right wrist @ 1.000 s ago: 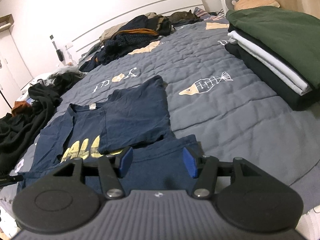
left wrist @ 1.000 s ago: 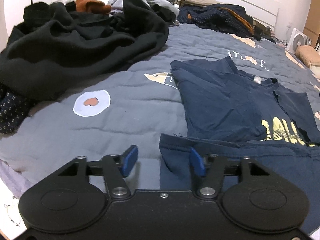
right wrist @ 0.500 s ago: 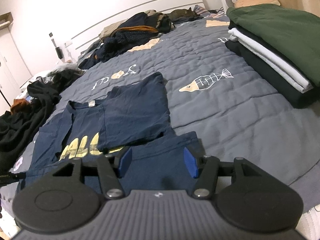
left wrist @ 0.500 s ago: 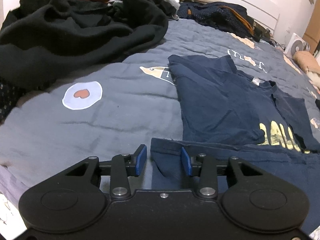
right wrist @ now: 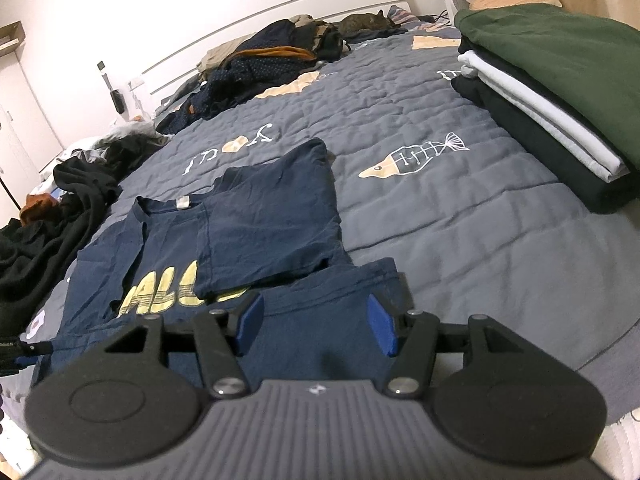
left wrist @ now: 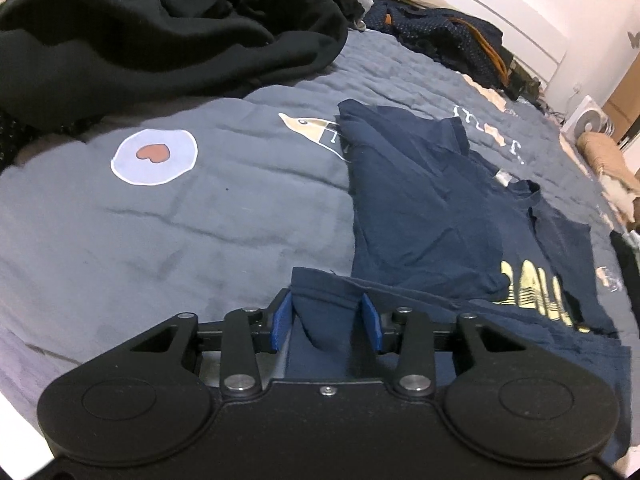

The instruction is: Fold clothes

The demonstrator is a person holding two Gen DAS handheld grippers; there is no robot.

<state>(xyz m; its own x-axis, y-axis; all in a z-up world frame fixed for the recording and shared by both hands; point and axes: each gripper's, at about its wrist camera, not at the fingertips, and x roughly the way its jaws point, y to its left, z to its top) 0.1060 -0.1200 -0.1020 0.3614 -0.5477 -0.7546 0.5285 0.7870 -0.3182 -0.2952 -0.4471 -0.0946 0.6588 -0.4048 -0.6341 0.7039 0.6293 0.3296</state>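
A navy T-shirt (left wrist: 420, 208) with yellow lettering lies flat on the grey bed cover, both sleeves folded in over its front. My left gripper (left wrist: 326, 318) is at the hem's left corner. Its jaws are closing, and a bunched fold of the hem stands pinched between the blue pads (left wrist: 280, 320). In the right wrist view the same T-shirt (right wrist: 272, 216) stretches away from me. My right gripper (right wrist: 316, 324) hovers open over the hem's right corner, which lies flat under the wide-apart pads (right wrist: 380, 328).
A heap of black clothes (left wrist: 160, 28) fills the bed's far left. A folded stack (right wrist: 552, 92) with a green top layer sits at the right. More loose garments (right wrist: 260, 68) lie by the white headboard. Bare bed cover (right wrist: 440, 240) lies between shirt and stack.
My left gripper's jaws have narrowed around the hem corner, which now stands up bunched between the pads. The left view tipped slightly downward. The right gripper has stayed put and open.
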